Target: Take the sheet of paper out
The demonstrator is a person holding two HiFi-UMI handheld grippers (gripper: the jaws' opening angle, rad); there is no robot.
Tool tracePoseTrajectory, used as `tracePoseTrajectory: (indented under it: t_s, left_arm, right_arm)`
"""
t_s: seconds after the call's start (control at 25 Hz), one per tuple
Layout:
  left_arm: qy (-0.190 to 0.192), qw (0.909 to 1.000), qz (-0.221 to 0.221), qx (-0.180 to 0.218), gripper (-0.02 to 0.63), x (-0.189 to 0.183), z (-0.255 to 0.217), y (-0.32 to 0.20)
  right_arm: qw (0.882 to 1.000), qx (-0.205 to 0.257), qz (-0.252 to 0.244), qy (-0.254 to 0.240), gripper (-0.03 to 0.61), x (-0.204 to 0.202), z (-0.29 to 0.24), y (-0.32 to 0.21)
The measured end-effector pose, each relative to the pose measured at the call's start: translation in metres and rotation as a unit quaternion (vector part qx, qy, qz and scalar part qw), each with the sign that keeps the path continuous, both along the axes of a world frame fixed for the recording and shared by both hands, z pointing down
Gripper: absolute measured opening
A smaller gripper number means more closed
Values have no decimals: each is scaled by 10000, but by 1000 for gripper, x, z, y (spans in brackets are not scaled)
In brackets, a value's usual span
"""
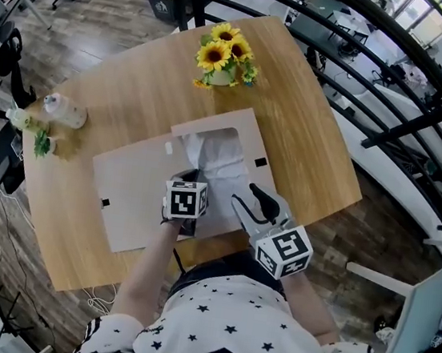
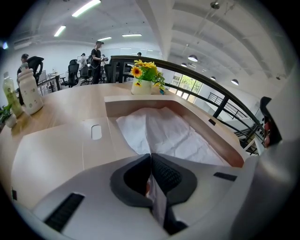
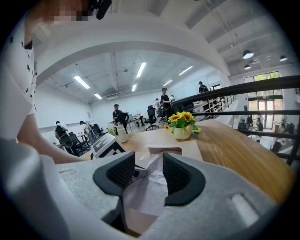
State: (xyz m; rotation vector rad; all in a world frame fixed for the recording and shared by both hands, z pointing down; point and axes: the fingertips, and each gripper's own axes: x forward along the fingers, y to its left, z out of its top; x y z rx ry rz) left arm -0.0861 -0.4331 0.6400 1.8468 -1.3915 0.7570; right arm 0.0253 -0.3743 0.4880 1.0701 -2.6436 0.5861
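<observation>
The paper [image 2: 168, 133] lies crumpled in the shallow open box [image 2: 122, 107] in the middle of the desk [image 1: 309, 119]. The left tool [image 2: 151, 157] is clamped on the paper's near edge, with only a thin strip pinched between its pads. The right tool [image 3: 149, 160] hangs just beside it with its jaws apart and nothing in them; the paper shows beyond the gap. The grip is the likeliest thing to fail. It has so little of a thin, creased sheet that a quick tug could slip it free or tear it at the pinch. The box looks light and nothing pins it, so the paper could drag it toward the desk's near edge, which lies close in front of the person. A low pull could also catch the sheet on the box's wall. Straight up and back toward the person there is free room. The box's flaps lie flat to the left and would not obstruct. The flowers [image 1: 223, 53] stand near the box's far end, so a forward sweep is risky. The bottles [image 1: 64, 111] are well apart at the left. The two tools are close enough to knock together.
</observation>
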Motion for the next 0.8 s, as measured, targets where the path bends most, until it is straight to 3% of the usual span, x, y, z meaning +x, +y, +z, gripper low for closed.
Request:
tracePoseTrajectory:
  t_s: [0.8]
  left_arm:
    - [72,9965,81,827,6,-27,-51,45]
  right_arm:
    - [9996,283,64,65,170,-19,-11,71]
